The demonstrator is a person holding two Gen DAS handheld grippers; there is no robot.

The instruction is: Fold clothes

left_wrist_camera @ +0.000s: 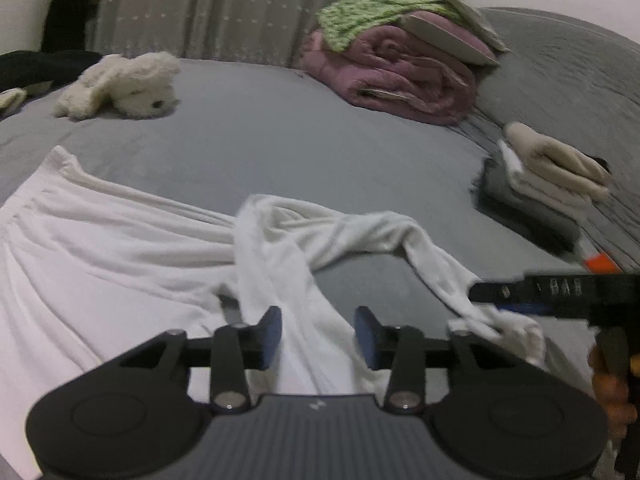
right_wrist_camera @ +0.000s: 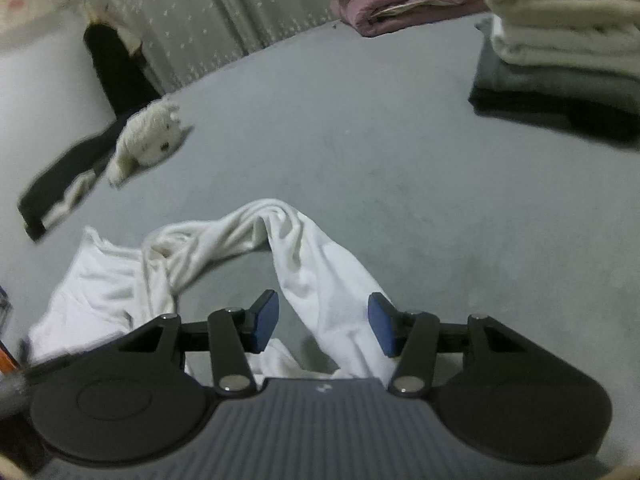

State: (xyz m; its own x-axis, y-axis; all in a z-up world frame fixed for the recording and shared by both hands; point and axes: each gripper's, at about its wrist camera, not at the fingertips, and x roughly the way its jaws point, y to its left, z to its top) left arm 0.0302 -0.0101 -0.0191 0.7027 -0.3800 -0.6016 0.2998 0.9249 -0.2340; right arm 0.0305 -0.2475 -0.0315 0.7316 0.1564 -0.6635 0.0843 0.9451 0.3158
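A white long-sleeved garment [left_wrist_camera: 100,248] lies crumpled on the grey bed [left_wrist_camera: 280,140], its body at the left and a twisted sleeve [left_wrist_camera: 360,232] running right. My left gripper [left_wrist_camera: 318,336] is open, its blue pads either side of a fold of white cloth. In the right wrist view the sleeve [right_wrist_camera: 312,264] passes between the blue pads of my right gripper [right_wrist_camera: 324,320], which is open. The right gripper also shows in the left wrist view [left_wrist_camera: 552,292] at the sleeve's end.
A stack of folded clothes [left_wrist_camera: 556,176] sits at the right, also in the right wrist view [right_wrist_camera: 560,52]. A rolled pink blanket [left_wrist_camera: 400,76] with green cloth lies at the back. A white plush toy [left_wrist_camera: 124,88] and dark clothing [right_wrist_camera: 60,188] lie at the left.
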